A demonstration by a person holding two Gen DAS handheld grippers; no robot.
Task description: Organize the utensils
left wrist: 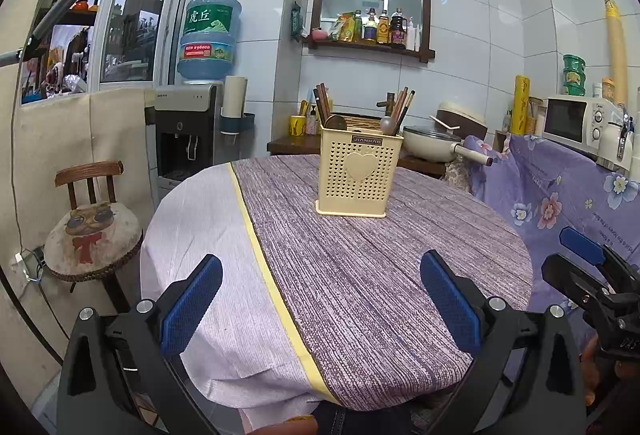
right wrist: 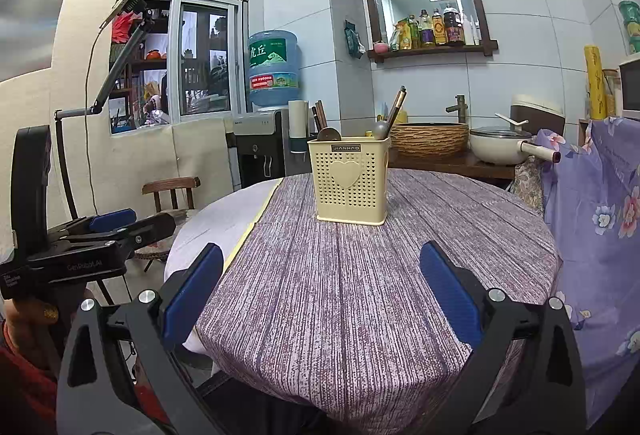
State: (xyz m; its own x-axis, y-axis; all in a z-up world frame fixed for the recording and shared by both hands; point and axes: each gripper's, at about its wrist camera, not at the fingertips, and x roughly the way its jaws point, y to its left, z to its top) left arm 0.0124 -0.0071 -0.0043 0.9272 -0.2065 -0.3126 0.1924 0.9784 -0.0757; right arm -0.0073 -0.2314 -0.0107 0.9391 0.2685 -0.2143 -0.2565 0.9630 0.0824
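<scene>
A cream perforated utensil holder (left wrist: 356, 173) (right wrist: 350, 181) with a heart on its front stands upright near the far side of the round table (left wrist: 360, 275) (right wrist: 360, 275). Brown chopsticks (left wrist: 322, 103) (right wrist: 396, 105) and two spoons (left wrist: 335, 122) (right wrist: 329, 134) stick up out of it. My left gripper (left wrist: 320, 299) is open above the table's near edge, well short of the holder, with nothing between its blue pads. My right gripper (right wrist: 322, 295) is also open and empty, likewise at the near edge. Each gripper shows at the side of the other's view.
A wooden chair with a cat cushion (left wrist: 94, 231) stands left of the table. A floral cloth (right wrist: 600, 203) covers furniture on the right. Behind the table are a counter with a white pan (left wrist: 432, 143), a woven basin (right wrist: 430, 137) and a water dispenser (left wrist: 188, 131).
</scene>
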